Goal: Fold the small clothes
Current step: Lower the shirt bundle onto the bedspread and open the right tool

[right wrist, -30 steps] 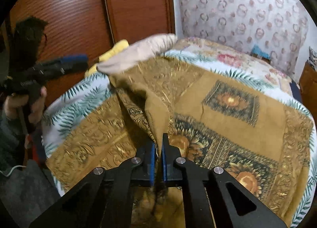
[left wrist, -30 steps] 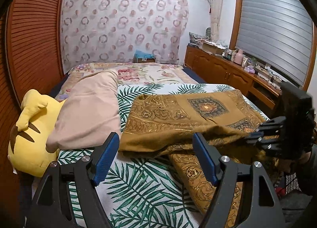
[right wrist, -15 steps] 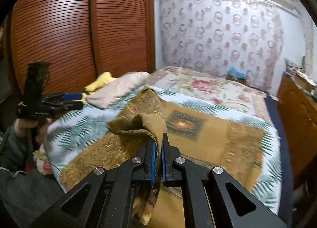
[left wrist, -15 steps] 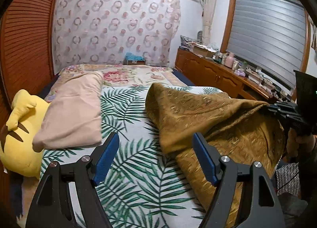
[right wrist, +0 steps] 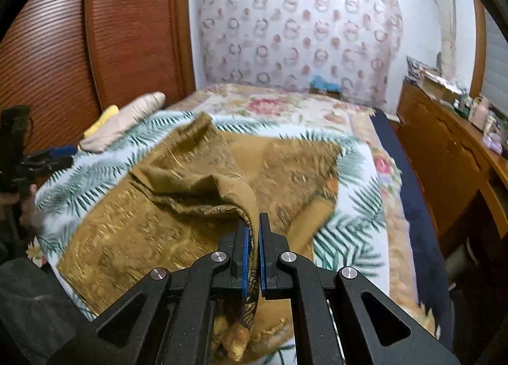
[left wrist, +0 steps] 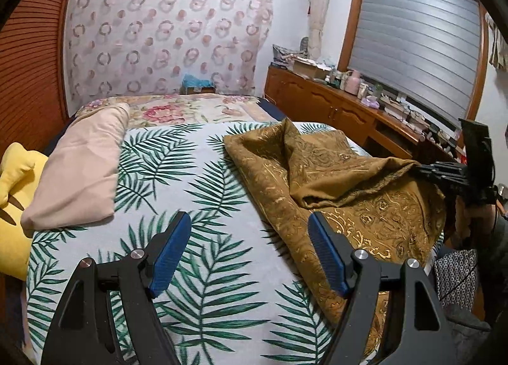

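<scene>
Left wrist view sits low near the bed's (left wrist: 203, 269) foot, facing the curtain (left wrist: 165, 41); right wrist view looks from the neighbouring side, close over the cloth (right wrist: 177, 206); both share bed, cloth, curtain.

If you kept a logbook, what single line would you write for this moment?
step: folding | right gripper: shut on gold cloth, lifted | left gripper: open, empty, above bed | fold: unfinished

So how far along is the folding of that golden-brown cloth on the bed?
Early on. One part of the golden-brown cloth is already drawn over itself, but it lies rumpled, not squared. In hand: the right gripper is shut on a bunched edge of it. The left gripper is open above the leaf-print bedspread, holding nothing. Left: flattening, aligning edges and further folds.
</scene>
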